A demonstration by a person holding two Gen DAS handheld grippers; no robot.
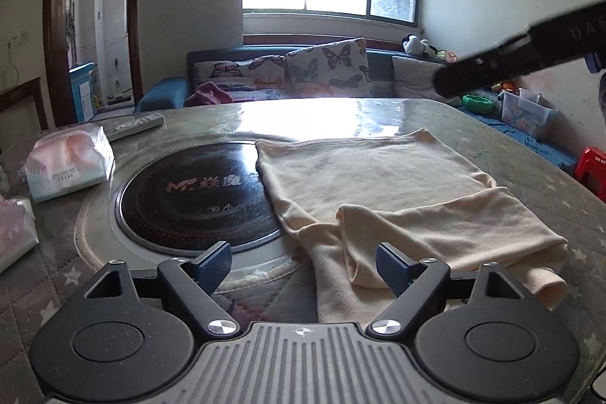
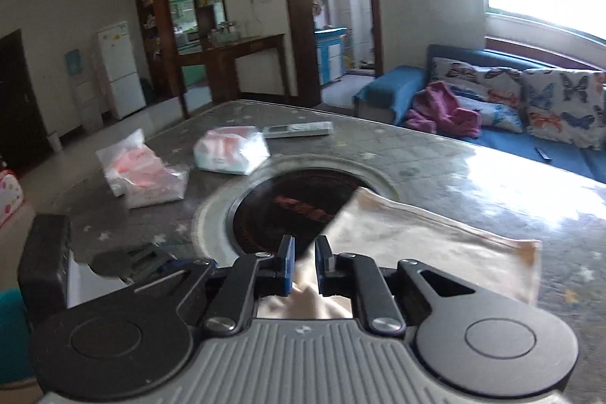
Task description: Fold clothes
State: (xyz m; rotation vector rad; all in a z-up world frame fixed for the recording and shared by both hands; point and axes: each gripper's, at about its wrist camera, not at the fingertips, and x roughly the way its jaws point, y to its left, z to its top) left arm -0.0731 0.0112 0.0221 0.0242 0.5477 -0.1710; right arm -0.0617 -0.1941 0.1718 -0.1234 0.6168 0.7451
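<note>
A cream garment lies spread on the table, partly over the black round cooktop. One part is folded over at the near right. My left gripper is open just above the garment's near edge, and cloth lies between its fingers. My right gripper is nearly shut on a fold of the cream garment and lifts that part off the table. The right gripper's body shows as a dark bar at the upper right of the left wrist view.
Two plastic-wrapped tissue packs and a remote control lie on the far left of the table. A blue sofa with butterfly cushions stands behind the table. A red stool is on the right.
</note>
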